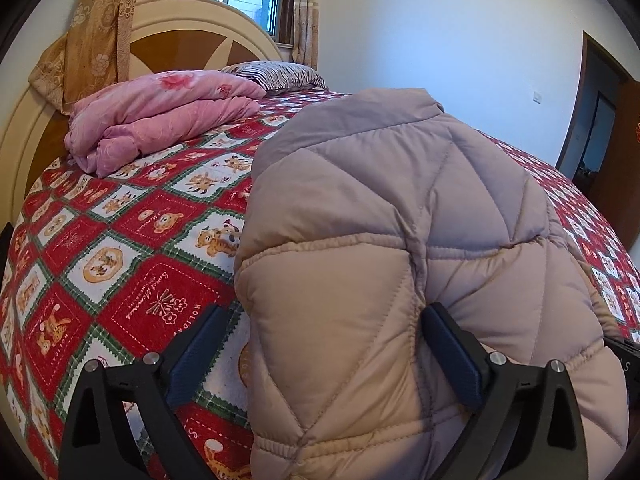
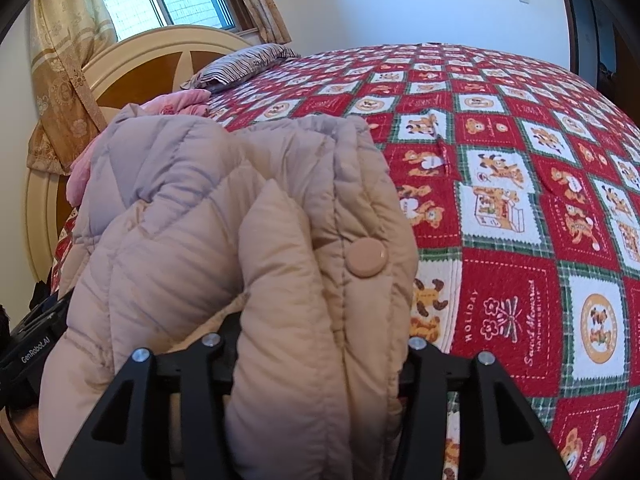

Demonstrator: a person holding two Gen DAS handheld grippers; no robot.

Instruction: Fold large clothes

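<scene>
**Left wrist view: beige jacket folded on the bed**

Left wrist view shows the puffy beige quilted jacket (image 1: 400, 240) lying on the red, white and green bear-print bedspread (image 1: 120, 240). The left gripper (image 1: 324, 344) has its jaws spread wide; the jacket's near edge bulges between them, with one blue-padded finger (image 1: 452, 356) pressed against the fabric and the other out over the bedspread. A folded pink floral quilt (image 1: 160, 120) lies near the cream and brown wooden headboard (image 1: 176, 40), and a striped pillow (image 1: 276, 74) sits behind it.

From the right wrist camera, the right gripper (image 2: 316, 360) has thick folds of the jacket (image 2: 240, 220) between its arms; the fingertips are buried, so I cannot tell whether it is clamped. A round beige snap button (image 2: 366, 258) faces the lens.
</scene>
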